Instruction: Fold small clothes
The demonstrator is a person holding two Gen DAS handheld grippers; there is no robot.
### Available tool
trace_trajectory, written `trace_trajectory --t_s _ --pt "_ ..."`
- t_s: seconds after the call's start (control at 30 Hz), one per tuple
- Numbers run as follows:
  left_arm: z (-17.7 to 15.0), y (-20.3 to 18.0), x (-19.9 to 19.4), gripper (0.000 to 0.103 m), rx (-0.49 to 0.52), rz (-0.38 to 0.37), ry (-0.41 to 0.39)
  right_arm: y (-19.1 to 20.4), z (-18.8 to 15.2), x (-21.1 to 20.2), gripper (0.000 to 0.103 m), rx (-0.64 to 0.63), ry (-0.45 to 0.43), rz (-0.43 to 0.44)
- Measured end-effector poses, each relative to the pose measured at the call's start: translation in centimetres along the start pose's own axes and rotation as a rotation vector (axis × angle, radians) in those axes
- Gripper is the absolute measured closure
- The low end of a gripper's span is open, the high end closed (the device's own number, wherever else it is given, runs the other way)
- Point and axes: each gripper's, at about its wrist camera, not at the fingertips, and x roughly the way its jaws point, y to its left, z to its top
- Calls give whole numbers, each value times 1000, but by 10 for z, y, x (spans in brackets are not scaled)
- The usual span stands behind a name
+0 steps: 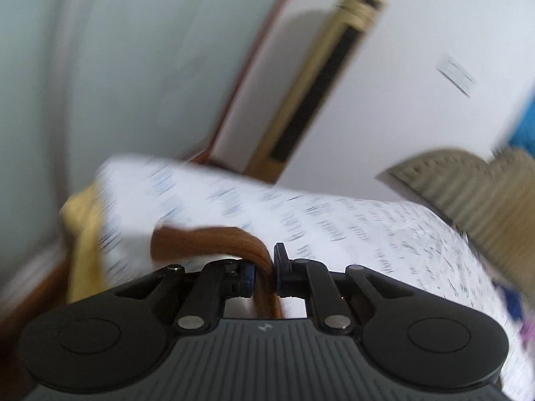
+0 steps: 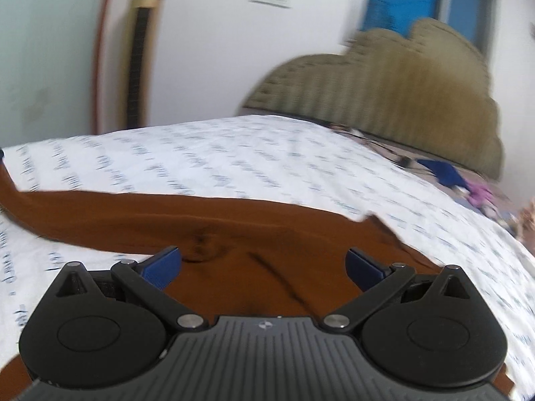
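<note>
Left wrist view: left gripper [image 1: 265,269] is clenched on a bunched fold of the brown garment [image 1: 207,244]. Cloth runs up between the blue pads [image 1: 280,260], then arcs off to the left above the white printed bedsheet [image 1: 301,214]. Frame is tilted and motion-blurred. A yellow cloth [image 1: 83,234] hangs at the bed's left edge; a ribbed tan headboard [image 1: 474,187] is at right. No containers visible in either view.

Right wrist view: right gripper [image 2: 264,265] is released, jaws spread wide, nothing between the fingers [image 2: 160,267]. Brown garment [image 2: 200,224] lies flat on the bedsheet [image 2: 234,153] directly under and ahead of it. Long axis runs left-right across the frame, as a wide band. The left end tapers upward at the frame's left edge; the right end has a ragged corner near the right finger. Wrinkles in the near middle section. Which end is the top of the garment: cannot tell.

Far right by the headboard [image 2: 401,93]: blue and purple items [image 2: 468,180], too blurred to identify. A dark gold-capped pole [image 2: 140,43] leans on the far wall.
</note>
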Motion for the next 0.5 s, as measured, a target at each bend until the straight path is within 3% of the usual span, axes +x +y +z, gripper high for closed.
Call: trace_trajectory --t_s 0.1,0.23,0.4,0.5 --pt "3 -63 3 92 183 -83 -10 -32 -6 -5 0 107 -5 -42" --pt "-29 -145 -10 92 387 -244 -36 -82 -23 -11 0 323 -18 -33" --pt "-100 -220 -25 92 634 -495 41 -135 -50 -16 0 556 -7 -31" --pt "-143 -248 -24 88 776 -642 174 -148 -59 -17 0 586 -4 -60"
